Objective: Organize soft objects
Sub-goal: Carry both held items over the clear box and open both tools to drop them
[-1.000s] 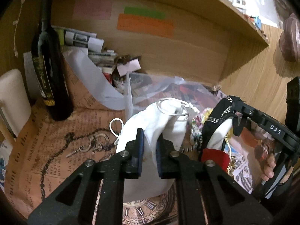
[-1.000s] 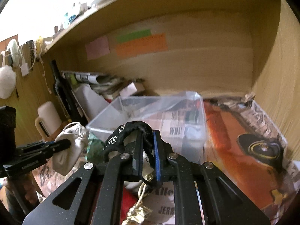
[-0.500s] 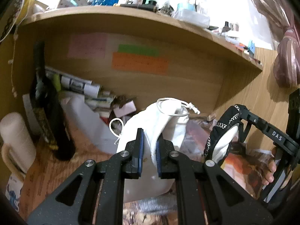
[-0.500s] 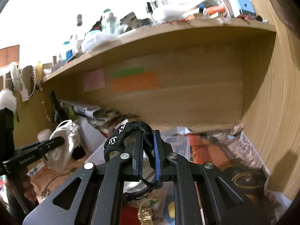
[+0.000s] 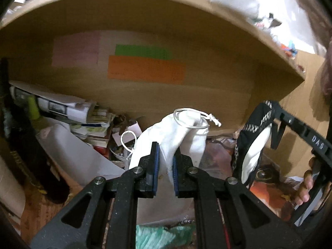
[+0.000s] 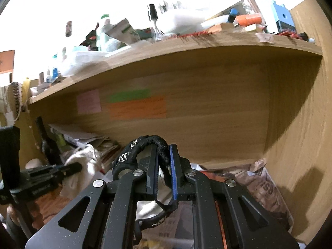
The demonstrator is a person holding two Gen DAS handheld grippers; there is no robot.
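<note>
My left gripper (image 5: 165, 155) is shut on a white drawstring pouch (image 5: 172, 132) and holds it in the air in front of the wooden shelf niche. The pouch hangs down between the fingers, its cord loop on top. My right gripper (image 6: 162, 157) is shut on a black fabric piece with pale patterned trim (image 6: 141, 143), also lifted. In the left wrist view this black piece with its white lining (image 5: 252, 137) hangs at the right. In the right wrist view the left gripper with the white pouch (image 6: 83, 155) shows at the left.
A dark wine bottle (image 5: 12, 128) stands at the left of the niche beside stacked papers (image 5: 68, 110). A clear plastic bin (image 5: 68, 151) lies below. Pink, green and orange notes (image 5: 145, 68) are on the back wall. The upper shelf (image 6: 186, 41) is crowded with bottles and boxes.
Both grippers have risen with their fabric pieces. The desk surface and plastic bin have dropped out of view, and the back wall and upper shelf fill the frames.
</note>
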